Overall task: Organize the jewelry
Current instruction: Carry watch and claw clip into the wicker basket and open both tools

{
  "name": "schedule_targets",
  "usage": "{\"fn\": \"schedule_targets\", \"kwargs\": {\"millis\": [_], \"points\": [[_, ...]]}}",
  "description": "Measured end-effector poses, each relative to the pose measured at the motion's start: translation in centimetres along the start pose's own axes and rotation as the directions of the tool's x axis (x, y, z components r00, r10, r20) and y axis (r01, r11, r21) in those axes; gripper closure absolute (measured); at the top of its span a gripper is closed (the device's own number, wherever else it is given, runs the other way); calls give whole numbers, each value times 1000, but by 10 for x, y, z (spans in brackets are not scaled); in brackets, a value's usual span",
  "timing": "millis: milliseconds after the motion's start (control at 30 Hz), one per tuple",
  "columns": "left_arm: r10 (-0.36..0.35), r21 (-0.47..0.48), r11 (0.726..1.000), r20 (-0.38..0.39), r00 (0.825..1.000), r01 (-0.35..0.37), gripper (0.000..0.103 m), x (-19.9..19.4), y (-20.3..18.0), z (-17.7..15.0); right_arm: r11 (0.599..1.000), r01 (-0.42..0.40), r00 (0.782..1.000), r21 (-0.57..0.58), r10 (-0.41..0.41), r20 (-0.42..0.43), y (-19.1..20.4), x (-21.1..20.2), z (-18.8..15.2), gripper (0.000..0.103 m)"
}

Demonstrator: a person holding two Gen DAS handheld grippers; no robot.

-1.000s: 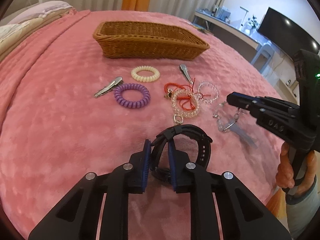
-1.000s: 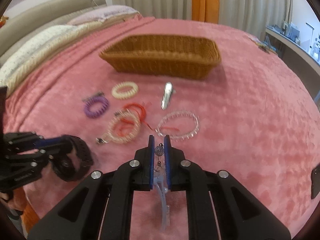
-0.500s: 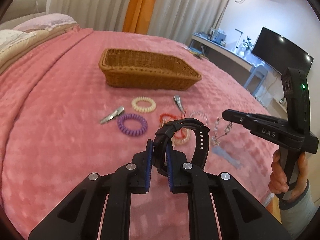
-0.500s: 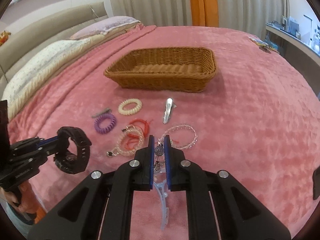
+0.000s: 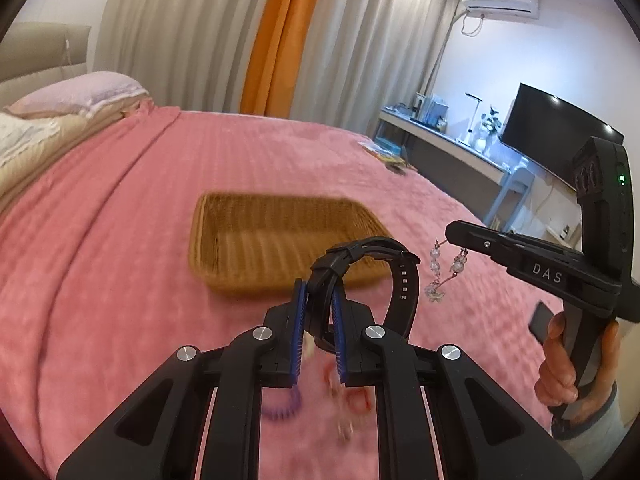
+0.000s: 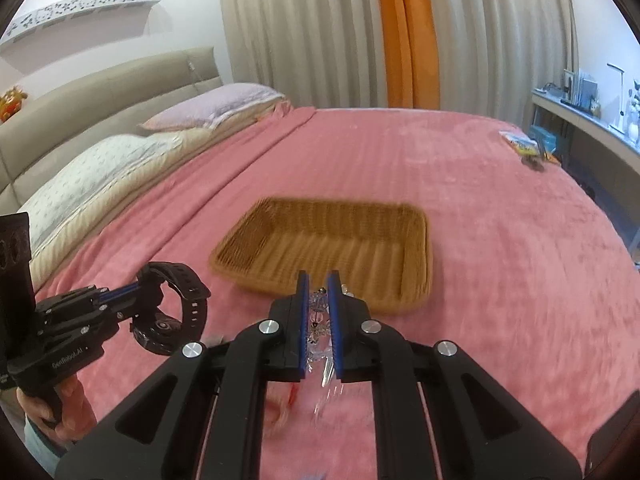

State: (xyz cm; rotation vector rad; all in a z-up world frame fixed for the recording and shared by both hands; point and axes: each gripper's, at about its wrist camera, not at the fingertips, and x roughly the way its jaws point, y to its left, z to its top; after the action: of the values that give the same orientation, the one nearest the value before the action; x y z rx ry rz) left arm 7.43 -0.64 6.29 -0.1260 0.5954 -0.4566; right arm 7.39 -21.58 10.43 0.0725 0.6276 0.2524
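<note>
Left gripper point(image 5: 318, 312) clamped on watch point(image 5: 372, 280), right gripper point(image 6: 319, 320) clamped on beaded chain point(image 5: 438, 276); centre both over basket point(image 6: 332, 248), lower before releasing.

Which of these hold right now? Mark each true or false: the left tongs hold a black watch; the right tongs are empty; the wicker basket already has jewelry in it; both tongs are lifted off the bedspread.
1. The left tongs hold a black watch. True.
2. The right tongs are empty. False: they grip a clear beaded bracelet.
3. The wicker basket holds jewelry. False: no jewelry shows inside.
4. Both tongs are raised above the pink bedspread. True.
</note>
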Motion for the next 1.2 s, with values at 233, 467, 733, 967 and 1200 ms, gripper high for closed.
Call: {"fn": "schedule_targets", "kwargs": {"millis": [233, 467, 733, 967, 1200], "points": [[14, -49, 999, 3, 1000, -14, 92, 74, 26, 41, 998, -2, 1000, 67, 3, -16, -26, 75, 31, 95], [53, -66, 996, -53, 997, -56, 92, 135, 43, 47, 993, 11, 996, 120, 0, -93, -43, 145, 25, 95], [76, -61, 995, -143, 987, -85, 88, 165, 53, 32, 990, 29, 988, 136, -8, -156, -52, 175, 8, 94], [86, -40, 995, -128, 988, -91, 58, 139, 54, 33, 986, 38, 992, 164, -18, -125, -58, 158, 11, 57], [47, -60, 997, -56, 997, -50, 58, 72, 53, 30, 994, 15, 997, 107, -7, -74, -38, 92, 7, 57]]}}
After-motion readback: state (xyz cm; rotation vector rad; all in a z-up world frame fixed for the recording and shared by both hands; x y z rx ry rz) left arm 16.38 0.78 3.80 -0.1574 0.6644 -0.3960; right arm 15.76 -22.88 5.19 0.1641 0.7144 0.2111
